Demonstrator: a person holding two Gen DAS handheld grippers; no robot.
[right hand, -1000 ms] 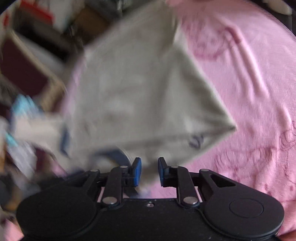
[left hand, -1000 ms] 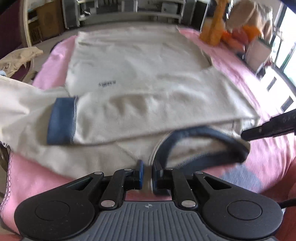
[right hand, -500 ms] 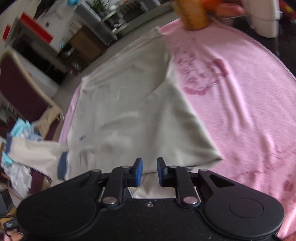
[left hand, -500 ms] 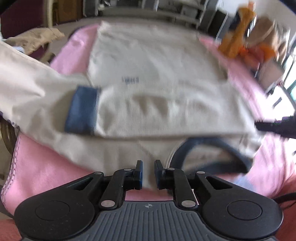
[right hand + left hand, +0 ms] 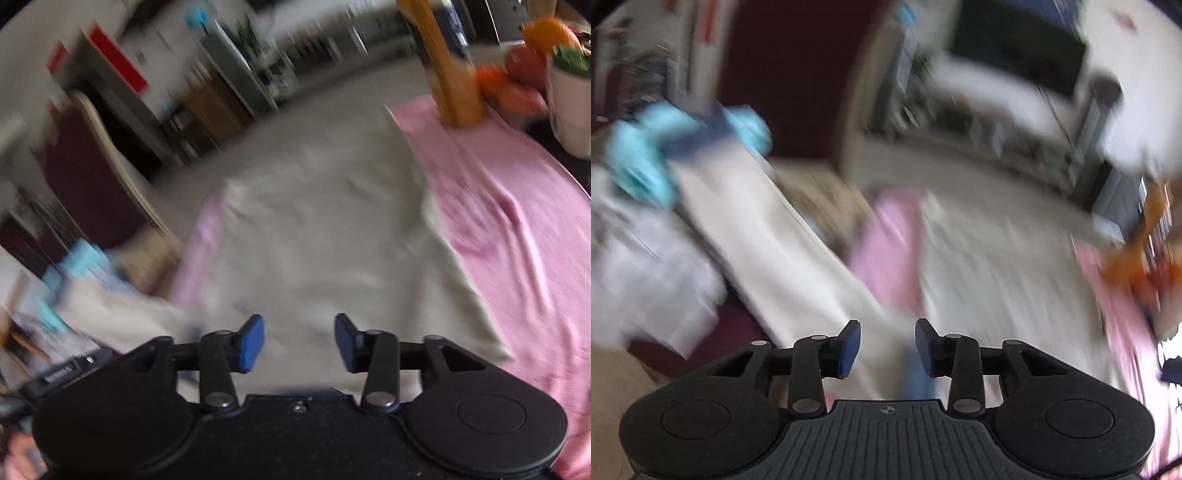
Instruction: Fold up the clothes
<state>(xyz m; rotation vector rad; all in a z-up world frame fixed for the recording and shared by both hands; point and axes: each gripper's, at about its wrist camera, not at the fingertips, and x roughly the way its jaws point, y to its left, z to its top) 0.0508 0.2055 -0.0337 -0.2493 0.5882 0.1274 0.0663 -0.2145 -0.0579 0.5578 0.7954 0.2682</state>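
A cream long-sleeved top point(image 5: 325, 236) lies spread on a pink cloth point(image 5: 524, 236), with one sleeve folded over its body. Its other sleeve point(image 5: 764, 236) stretches off to the left, ending in a dark blue cuff point(image 5: 698, 142). In the blurred left wrist view the top's body point(image 5: 993, 266) runs ahead on the right. My left gripper point(image 5: 887, 343) stands open above the base of that sleeve, with nothing between its fingers. My right gripper point(image 5: 299, 341) is open too, above the near part of the top, holding nothing.
A dark red chair point(image 5: 92, 177) stands left of the table with light blue clothing point(image 5: 646, 155) and white clothing point(image 5: 646, 280) piled there. An orange object point(image 5: 450, 70) and a white pot point(image 5: 569, 103) sit at the far right. Shelves point(image 5: 997, 136) line the back.
Both grippers opened and let go of the top. The left gripper swung up and leftward, now facing the loose sleeve and the chair. The right gripper tilted up as well.
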